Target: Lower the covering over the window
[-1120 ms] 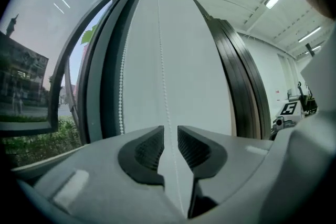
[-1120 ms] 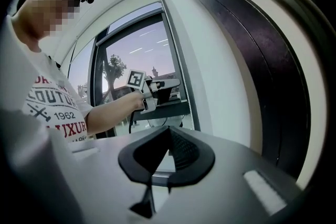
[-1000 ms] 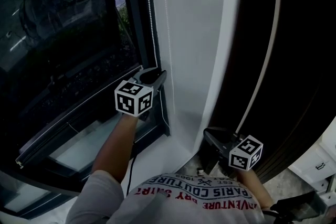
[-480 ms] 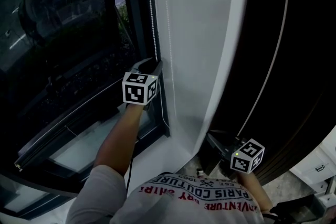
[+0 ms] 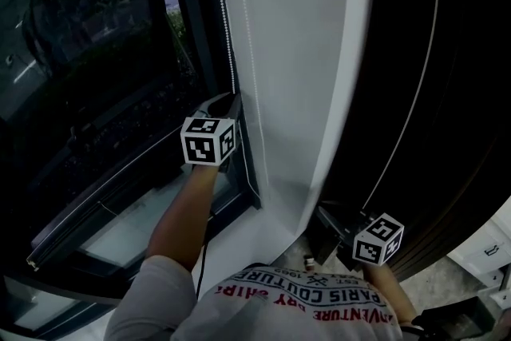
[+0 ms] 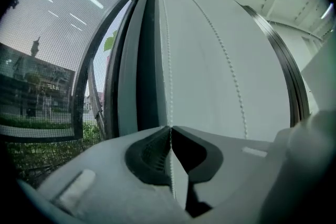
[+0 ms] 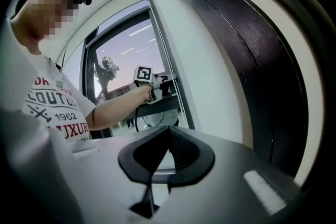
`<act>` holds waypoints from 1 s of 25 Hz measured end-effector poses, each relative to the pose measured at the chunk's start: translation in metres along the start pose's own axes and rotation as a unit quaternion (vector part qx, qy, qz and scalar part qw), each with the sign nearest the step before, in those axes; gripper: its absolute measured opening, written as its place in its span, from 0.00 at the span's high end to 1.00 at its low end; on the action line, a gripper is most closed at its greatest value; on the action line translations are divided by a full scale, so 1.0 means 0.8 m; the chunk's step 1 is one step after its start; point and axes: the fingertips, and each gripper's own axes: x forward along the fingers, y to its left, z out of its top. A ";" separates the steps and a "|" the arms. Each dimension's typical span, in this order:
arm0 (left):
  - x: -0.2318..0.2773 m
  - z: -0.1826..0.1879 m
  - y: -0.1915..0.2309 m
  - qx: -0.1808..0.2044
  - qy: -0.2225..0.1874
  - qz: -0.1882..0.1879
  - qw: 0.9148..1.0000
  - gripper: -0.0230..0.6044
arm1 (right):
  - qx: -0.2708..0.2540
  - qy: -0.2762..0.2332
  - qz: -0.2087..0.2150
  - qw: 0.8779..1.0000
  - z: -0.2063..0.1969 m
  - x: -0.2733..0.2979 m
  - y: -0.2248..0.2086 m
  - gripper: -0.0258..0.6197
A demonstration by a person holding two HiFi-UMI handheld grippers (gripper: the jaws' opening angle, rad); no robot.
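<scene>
A white bead chain (image 5: 227, 28) hangs along the dark window frame, beside the white wall panel (image 5: 295, 52). My left gripper (image 5: 231, 98) reaches level to it. In the left gripper view its jaws have just been closing and now meet on the near strand of the bead chain (image 6: 167, 60), which runs down into the left gripper (image 6: 170, 131). A second strand (image 6: 226, 60) hangs free to the right. My right gripper (image 5: 323, 212) hangs low at the right, shut and empty, the right gripper (image 7: 169, 140) pointing toward the window. The covering itself is out of view.
The dark window pane (image 5: 96, 52) fills the left, with its sill (image 5: 136, 227) below. A tall dark panel (image 5: 447, 92) with a thin white cord stands at the right. The person's arm (image 7: 115, 107) stretches toward the frame.
The left gripper moved in to the chain by the window frame and its jaws went from open to closed on the chain. The right gripper stayed put.
</scene>
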 end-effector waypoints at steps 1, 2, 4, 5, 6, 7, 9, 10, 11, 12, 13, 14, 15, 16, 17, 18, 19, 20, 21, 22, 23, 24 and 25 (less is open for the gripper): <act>0.000 0.000 -0.001 -0.001 -0.001 0.000 1.000 0.94 | 0.001 0.002 0.001 1.000 -0.002 0.000 0.002 0.95; -0.001 0.000 -0.003 -0.002 -0.002 -0.002 1.000 0.94 | 0.001 0.004 0.003 1.000 -0.003 0.000 0.004 0.95; -0.005 0.001 -0.010 -0.007 -0.002 -0.011 1.000 0.95 | -0.002 0.007 0.005 1.000 -0.006 -0.003 0.006 0.95; -0.009 0.002 -0.014 -0.008 -0.002 -0.016 1.000 0.95 | -0.002 0.007 0.006 1.000 -0.005 -0.004 0.007 0.95; -0.013 0.002 -0.019 -0.008 -0.002 -0.022 1.000 0.95 | -0.003 0.005 0.008 1.000 -0.004 -0.005 0.009 0.95; -0.018 0.001 -0.023 -0.007 -0.001 -0.027 1.000 0.95 | -0.004 0.004 0.010 1.000 -0.003 -0.004 0.011 0.95; -0.031 -0.003 -0.032 -0.006 0.001 -0.036 0.999 0.95 | -0.008 0.003 0.015 1.000 -0.001 -0.003 0.017 0.95; -0.039 -0.005 -0.038 -0.006 0.002 -0.042 0.999 0.95 | -0.011 0.004 0.018 1.000 0.000 -0.003 0.020 0.95; -0.046 -0.008 -0.044 -0.005 0.004 -0.048 0.999 0.95 | -0.014 0.004 0.022 1.000 0.000 -0.003 0.023 0.95; -0.054 -0.011 -0.052 -0.005 0.007 -0.055 0.998 0.95 | -0.016 0.004 0.025 1.000 0.000 -0.003 0.027 0.95; -0.063 -0.015 -0.060 -0.004 0.010 -0.063 0.998 0.95 | -0.019 0.003 0.029 0.999 0.000 -0.003 0.031 0.95; -0.072 -0.019 -0.069 -0.005 0.012 -0.071 0.997 0.95 | -0.021 0.004 0.033 0.999 0.000 -0.003 0.035 0.95; -0.083 -0.020 -0.078 -0.006 0.011 -0.078 0.997 0.95 | -0.022 0.004 0.037 0.999 -0.002 -0.004 0.040 0.95; -0.094 -0.020 -0.086 -0.007 0.009 -0.083 0.996 0.95 | -0.022 0.006 0.041 0.999 -0.003 -0.004 0.044 0.95; -0.106 -0.019 -0.093 -0.007 0.007 -0.088 0.996 0.95 | -0.022 0.007 0.046 0.999 -0.005 -0.004 0.049 0.95; -0.116 -0.018 -0.100 -0.005 0.009 -0.094 0.996 0.95 | -0.022 0.008 0.051 0.998 -0.007 -0.004 0.055 0.95; -0.125 -0.017 -0.106 -0.004 0.014 -0.101 0.995 0.95 | -0.021 0.009 0.056 0.998 -0.009 -0.004 0.060 0.95; -0.134 -0.017 -0.112 -0.003 0.021 -0.110 0.994 0.95 | -0.020 0.010 0.061 0.998 -0.012 -0.003 0.066 0.95; -0.142 -0.016 -0.119 -0.004 0.027 -0.121 0.992 0.95 | -0.020 0.011 0.065 0.998 -0.014 -0.003 0.072 0.95; -0.149 -0.016 -0.128 -0.004 0.031 -0.131 0.991 0.95 | -0.019 0.012 0.069 0.997 -0.016 -0.003 0.076 0.95; -0.156 -0.016 -0.137 -0.002 0.035 -0.141 0.989 0.95 | -0.019 0.014 0.072 0.997 -0.018 -0.003 0.080 0.95; -0.162 -0.018 -0.147 0.004 0.040 -0.148 0.988 0.95 | -0.019 0.015 0.075 0.997 -0.019 -0.004 0.083 0.95; -0.167 -0.023 -0.156 0.012 0.047 -0.151 0.987 0.95 | -0.019 0.016 0.077 0.997 -0.020 -0.004 0.086 0.95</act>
